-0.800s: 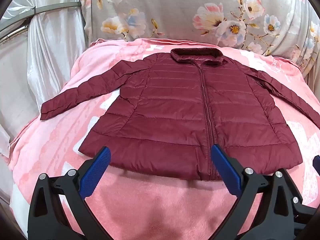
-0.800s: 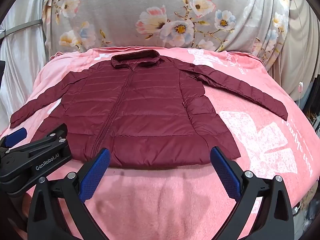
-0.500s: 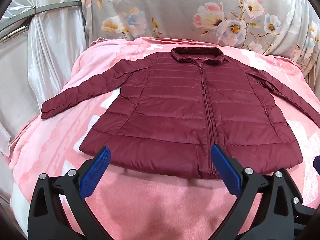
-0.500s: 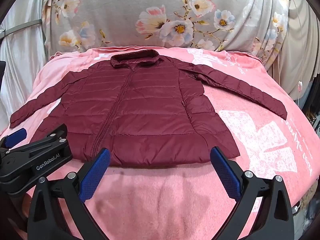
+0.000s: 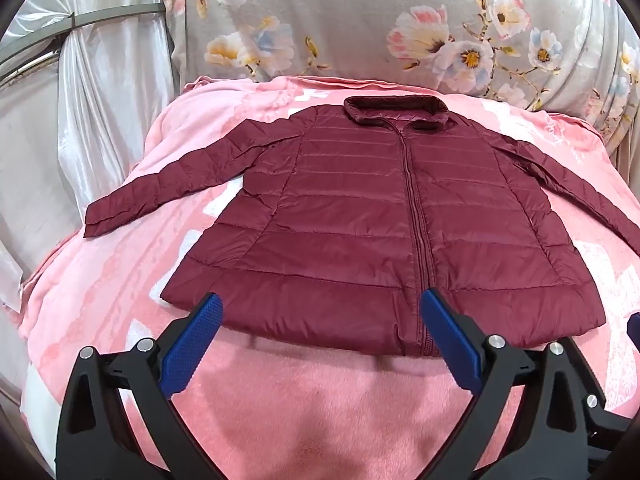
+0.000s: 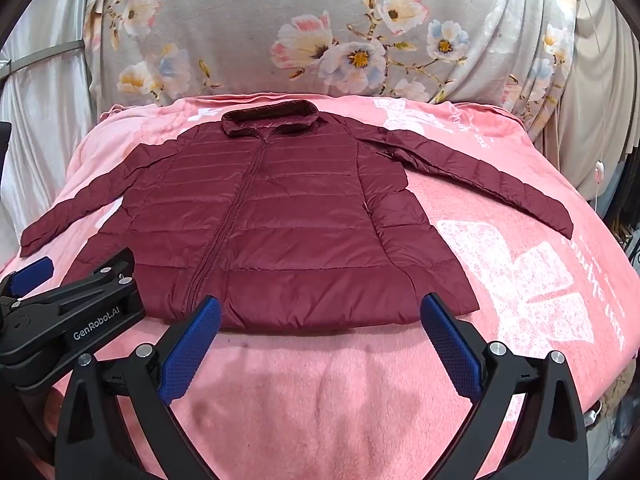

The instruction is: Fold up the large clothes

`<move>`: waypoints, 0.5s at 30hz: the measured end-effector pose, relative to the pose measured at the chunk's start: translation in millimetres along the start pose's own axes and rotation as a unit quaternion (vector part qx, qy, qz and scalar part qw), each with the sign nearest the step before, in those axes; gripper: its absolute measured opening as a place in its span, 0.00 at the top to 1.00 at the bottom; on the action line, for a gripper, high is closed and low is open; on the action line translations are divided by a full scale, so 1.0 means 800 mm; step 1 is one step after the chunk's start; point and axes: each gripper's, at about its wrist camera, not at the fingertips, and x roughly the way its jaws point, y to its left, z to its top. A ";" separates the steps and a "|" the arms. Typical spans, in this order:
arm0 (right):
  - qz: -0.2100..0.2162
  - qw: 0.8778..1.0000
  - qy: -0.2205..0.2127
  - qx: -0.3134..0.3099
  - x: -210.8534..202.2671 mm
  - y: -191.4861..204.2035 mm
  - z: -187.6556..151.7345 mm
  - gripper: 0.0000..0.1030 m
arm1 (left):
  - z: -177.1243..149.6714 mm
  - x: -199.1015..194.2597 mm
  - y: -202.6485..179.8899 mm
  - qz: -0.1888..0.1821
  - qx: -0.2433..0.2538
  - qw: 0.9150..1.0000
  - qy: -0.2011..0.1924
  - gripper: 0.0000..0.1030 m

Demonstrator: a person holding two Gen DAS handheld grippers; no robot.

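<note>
Left wrist view — jacket (image 5: 360, 220) flat on blanket (image 5: 300, 400), left gripper (image 5: 320, 320) and right gripper (image 6: 320, 322) fingers spread wide, empty.

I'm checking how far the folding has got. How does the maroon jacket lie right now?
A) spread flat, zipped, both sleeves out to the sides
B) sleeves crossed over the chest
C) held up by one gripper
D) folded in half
A: the jacket lies flat on the pink blanket, zipper closed, one sleeve angled out each side; both grippers open, holding nothing.

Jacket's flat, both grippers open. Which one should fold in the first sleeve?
Either, each on its own side. Judging by position, the left gripper sits nearer the left sleeve of the jacket; the right sleeve suits the right gripper.
</note>
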 end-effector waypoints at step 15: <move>-0.004 1.000 -0.003 -0.002 -0.002 0.000 0.001 0.05 | -0.002 -0.004 0.006 0.000 0.000 1.000 0.001 0.07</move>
